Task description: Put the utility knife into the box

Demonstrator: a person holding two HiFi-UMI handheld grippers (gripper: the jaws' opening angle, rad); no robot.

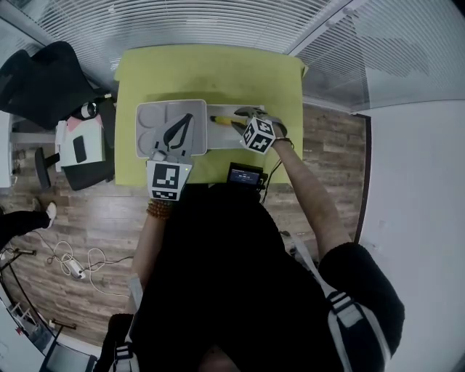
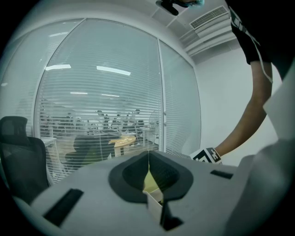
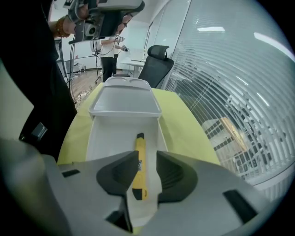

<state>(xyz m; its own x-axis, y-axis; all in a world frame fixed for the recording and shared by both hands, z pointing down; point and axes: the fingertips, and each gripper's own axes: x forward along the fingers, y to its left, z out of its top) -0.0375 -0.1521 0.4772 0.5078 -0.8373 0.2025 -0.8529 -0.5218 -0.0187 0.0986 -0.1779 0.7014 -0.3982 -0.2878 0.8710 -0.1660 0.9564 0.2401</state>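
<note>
A yellow utility knife (image 1: pixel 221 120) (image 3: pixel 139 148) lies lengthwise in the open white box (image 1: pixel 218 137) (image 3: pixel 99 138) on the yellow-green table (image 1: pixel 211 73). The box's moulded lid (image 1: pixel 154 120) (image 3: pixel 124 99) lies folded open to the left. My right gripper (image 1: pixel 241 118) (image 3: pixel 147 156) hovers just above the knife's near end, open, with the knife showing in the gap between its jaws. My left gripper (image 1: pixel 189 118) (image 2: pixel 148 153) is over the lid, shut, its tips touching with nothing seen between them. A white corner shows under its jaws.
A small black device (image 1: pixel 245 175) sits at the table's near edge. A black office chair (image 1: pixel 51 80) (image 3: pixel 156 60) stands left of the table, with cables (image 1: pixel 73 265) on the wooden floor. Glass walls with blinds (image 1: pixel 218 22) lie beyond. A person (image 3: pixel 109 55) stands far off.
</note>
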